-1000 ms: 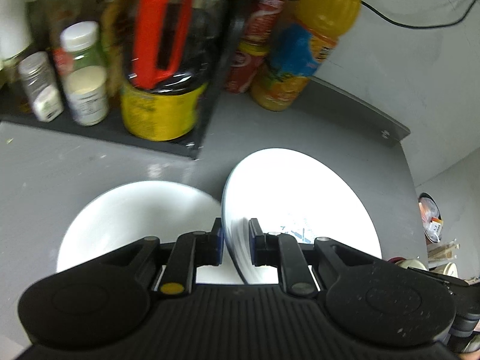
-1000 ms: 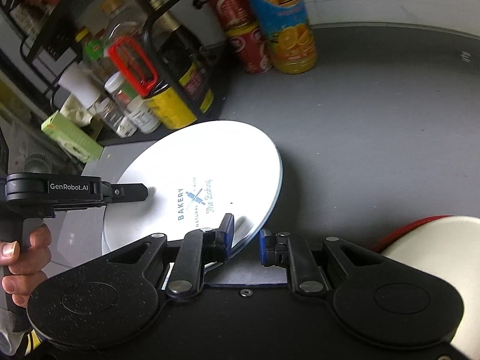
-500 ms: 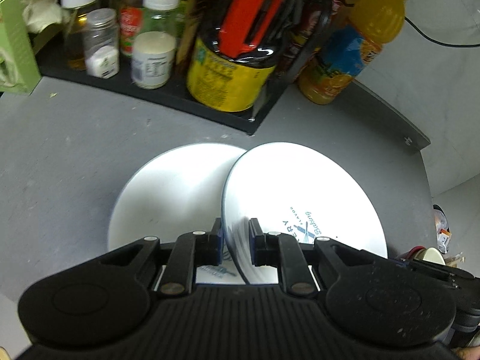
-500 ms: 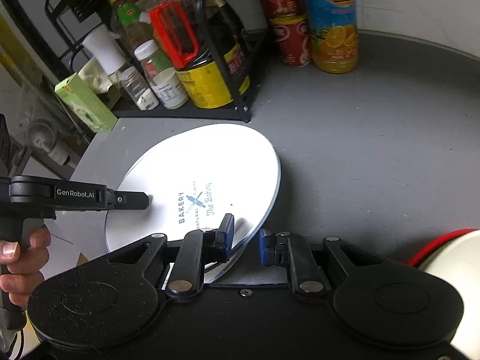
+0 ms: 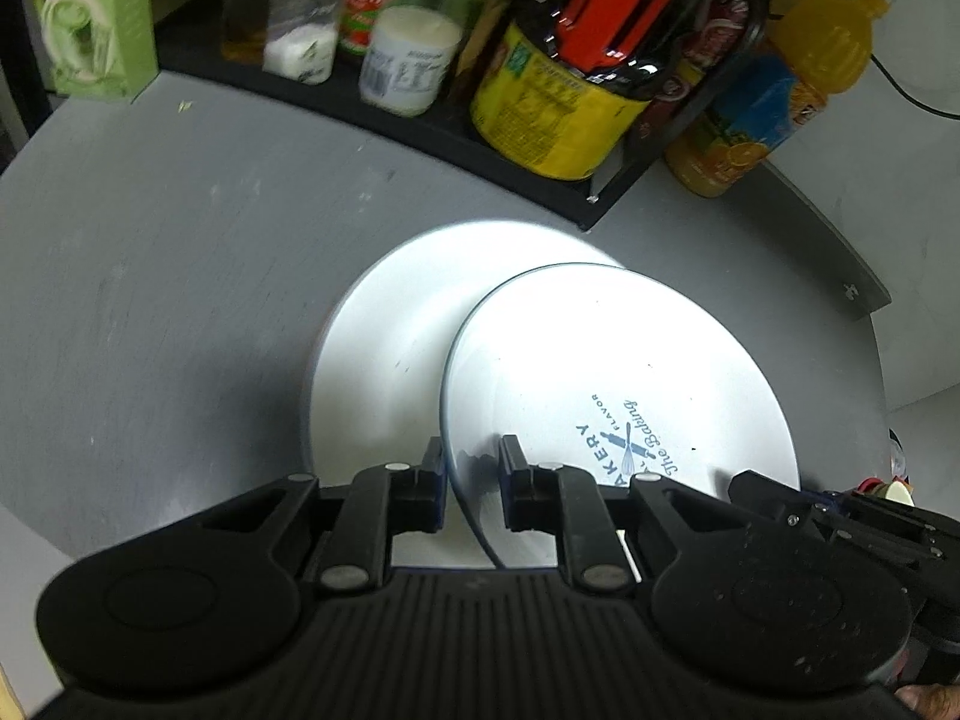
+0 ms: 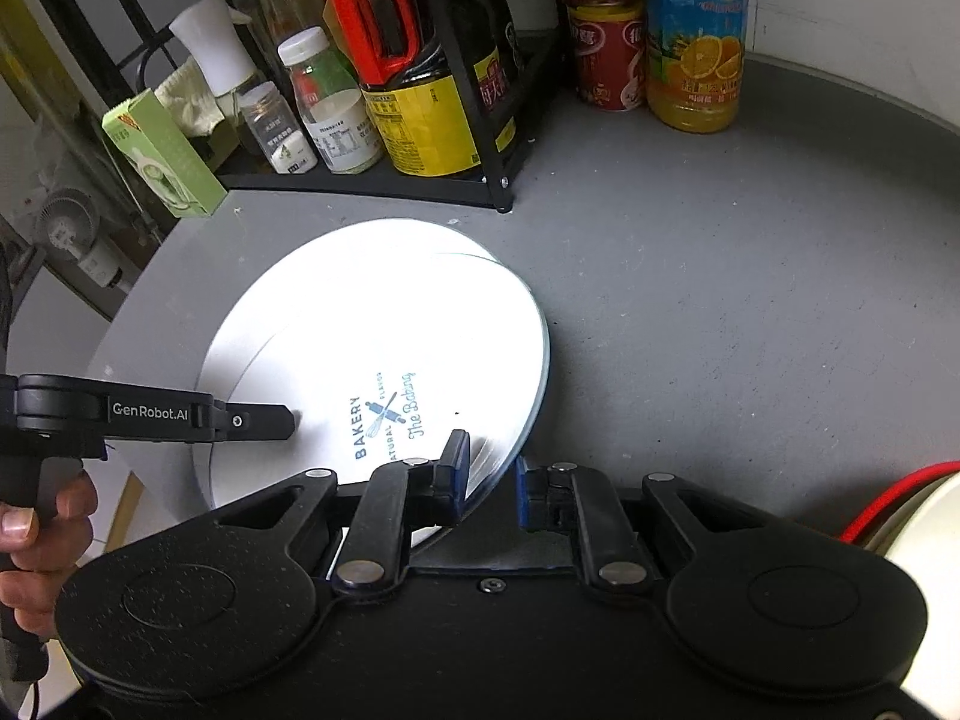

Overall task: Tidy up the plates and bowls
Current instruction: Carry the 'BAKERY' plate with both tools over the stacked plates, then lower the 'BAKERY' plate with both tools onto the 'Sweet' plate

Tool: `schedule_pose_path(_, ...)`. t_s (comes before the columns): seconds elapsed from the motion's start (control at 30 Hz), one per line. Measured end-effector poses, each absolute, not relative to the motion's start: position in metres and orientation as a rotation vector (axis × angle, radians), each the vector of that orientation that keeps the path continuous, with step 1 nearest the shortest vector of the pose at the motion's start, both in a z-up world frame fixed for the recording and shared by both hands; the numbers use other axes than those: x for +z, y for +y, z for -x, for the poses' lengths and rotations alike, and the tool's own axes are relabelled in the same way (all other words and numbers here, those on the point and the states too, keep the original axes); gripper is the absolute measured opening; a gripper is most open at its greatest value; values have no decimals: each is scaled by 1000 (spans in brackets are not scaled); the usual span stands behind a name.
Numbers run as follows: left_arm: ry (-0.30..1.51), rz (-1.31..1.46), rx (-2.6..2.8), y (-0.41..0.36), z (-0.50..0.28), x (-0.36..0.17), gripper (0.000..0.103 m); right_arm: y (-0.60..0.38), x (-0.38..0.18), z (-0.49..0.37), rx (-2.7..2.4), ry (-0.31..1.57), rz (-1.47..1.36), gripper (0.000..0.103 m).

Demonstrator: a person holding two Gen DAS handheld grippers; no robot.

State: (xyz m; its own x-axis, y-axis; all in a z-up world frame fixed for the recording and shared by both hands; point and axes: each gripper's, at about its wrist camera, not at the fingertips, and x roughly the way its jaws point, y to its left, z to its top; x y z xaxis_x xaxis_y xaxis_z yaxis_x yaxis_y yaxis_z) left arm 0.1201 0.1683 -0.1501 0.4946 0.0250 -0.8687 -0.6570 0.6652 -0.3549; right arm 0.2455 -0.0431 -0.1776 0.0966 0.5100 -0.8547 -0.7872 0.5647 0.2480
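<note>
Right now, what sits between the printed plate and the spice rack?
The rim of a second white plate under the printed plate, then bare grey counter up to the rack, seen in the left wrist view.

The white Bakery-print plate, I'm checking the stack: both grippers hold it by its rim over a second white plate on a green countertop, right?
Not quite: the countertop is grey, not green, as the right wrist view shows. The rest stands: the left gripper and right gripper hold the white Bakery-print plate by its rim over the second white plate.

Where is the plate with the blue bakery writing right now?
The printed plate is in the middle of both views, tilted over a plain white plate on the grey table, its rim pinched by the left claw and right claw.
</note>
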Motion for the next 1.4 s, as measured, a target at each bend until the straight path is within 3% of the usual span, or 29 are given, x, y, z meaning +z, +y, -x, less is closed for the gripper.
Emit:
schedule_pose_path(0.33, 986, 786, 474, 165, -117, -171, 19, -37, -179, -249, 987, 1107, 318, 11)
schedule_pose_path(0.6, 1032, 737, 500, 172, -119, -158, 20, -30, -182, -252, 986, 1100, 337, 12)
schedule_pose_path(0.83, 970, 737, 537, 190, -105, -135, 42, -20, -183, -249, 976, 1084, 390, 14)
schedule_pose_path(0.93, 954, 727, 557, 196, -100, -130, 46, -17, -183, -249, 975, 1076, 401, 14)
schedule_pose_path(1.4, 971, 784, 546, 207, -103, -166, 46, 2, -190, -245, 968, 1037, 514, 23)
